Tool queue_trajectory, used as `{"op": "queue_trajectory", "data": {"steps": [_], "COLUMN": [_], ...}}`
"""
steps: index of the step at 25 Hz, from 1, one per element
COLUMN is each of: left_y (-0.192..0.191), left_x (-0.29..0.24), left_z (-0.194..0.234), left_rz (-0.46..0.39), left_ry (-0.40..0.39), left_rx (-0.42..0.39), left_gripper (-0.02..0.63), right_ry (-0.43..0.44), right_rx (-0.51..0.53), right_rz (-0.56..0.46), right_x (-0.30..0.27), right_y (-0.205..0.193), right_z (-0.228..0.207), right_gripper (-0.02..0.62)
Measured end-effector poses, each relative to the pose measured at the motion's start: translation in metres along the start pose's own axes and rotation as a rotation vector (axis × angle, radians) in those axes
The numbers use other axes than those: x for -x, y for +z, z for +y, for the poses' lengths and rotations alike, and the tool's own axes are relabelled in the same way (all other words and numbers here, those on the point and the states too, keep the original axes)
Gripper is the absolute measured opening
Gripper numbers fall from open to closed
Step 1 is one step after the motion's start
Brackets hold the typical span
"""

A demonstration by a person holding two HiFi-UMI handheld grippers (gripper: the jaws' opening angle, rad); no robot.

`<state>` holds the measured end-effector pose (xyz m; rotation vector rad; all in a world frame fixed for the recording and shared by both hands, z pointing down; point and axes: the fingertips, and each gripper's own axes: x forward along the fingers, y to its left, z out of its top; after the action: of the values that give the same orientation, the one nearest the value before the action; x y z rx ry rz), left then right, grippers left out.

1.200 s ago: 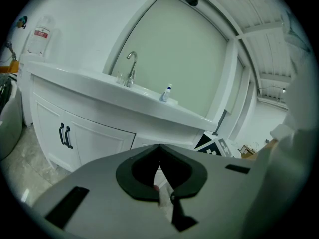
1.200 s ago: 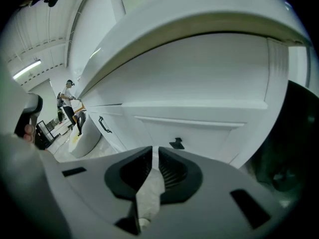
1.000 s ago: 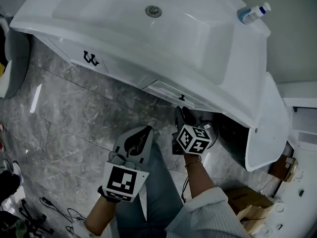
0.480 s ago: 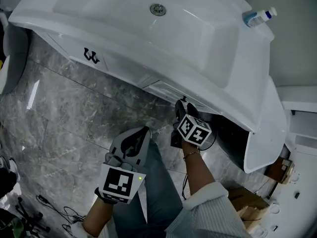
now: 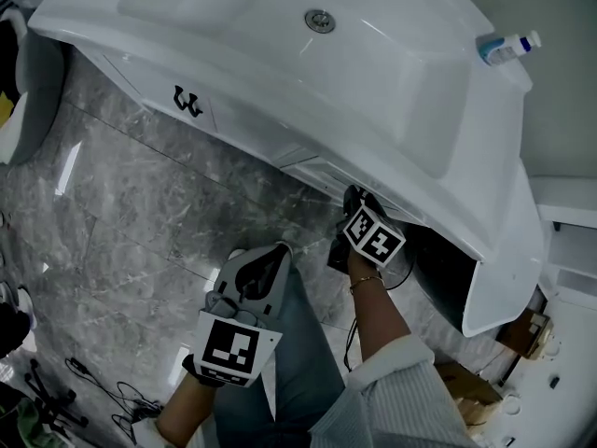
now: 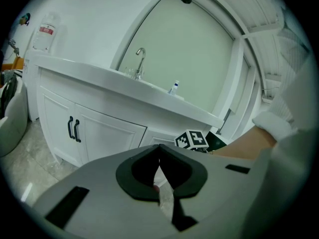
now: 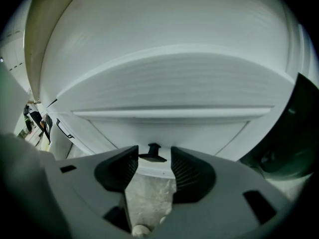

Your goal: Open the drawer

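White and flat-panelled, the drawer (image 7: 164,126) is set under the basin counter (image 5: 280,73), to the right of the cupboard doors (image 6: 94,133); a small black handle (image 7: 151,153) projects from its lower middle. Only in the right gripper view is this handle seen close, standing between the tips of the right gripper (image 7: 154,164), whose jaws have just been opening and are spread wide, the pads clear of it. The tap (image 6: 140,61) is shown only by the left gripper view, where the left gripper (image 6: 159,148) is seen with its tips met on nothing. In the head view the right forearm is stretched forward and down to the drawer, while the left gripper is held back over the grey marble floor (image 5: 140,213).
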<state>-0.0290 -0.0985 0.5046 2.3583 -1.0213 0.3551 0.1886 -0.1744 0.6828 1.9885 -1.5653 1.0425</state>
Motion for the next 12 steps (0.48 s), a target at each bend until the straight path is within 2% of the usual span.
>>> {"op": "queue_trajectory", "data": {"steps": [4,6,12], "left_y": [-0.0056,-0.0061,-0.006], "left_x": [0.0018,0.0017,0.0002], "left_z": [0.0049,0.0057,0.0076], "left_rz": [0.013,0.015,0.015], "left_ry": [0.0,-0.001,-0.001], "left_rx": [-0.005,-0.008,0.004], "left_gripper": [0.017,0.016,0.017], "right_ry": [-0.05,-0.078,-0.138], "right_rx": [0.023,0.038,0.042], "right_rz": [0.032,0.045,0.073], "right_x": [-0.0024,-0.0032,-0.0072], "right_y": [-0.0007,-0.0007,-0.0031], "right_z": [0.0008,0.0019,-0.0004], "right_gripper": [0.207,0.183,0.186]}}
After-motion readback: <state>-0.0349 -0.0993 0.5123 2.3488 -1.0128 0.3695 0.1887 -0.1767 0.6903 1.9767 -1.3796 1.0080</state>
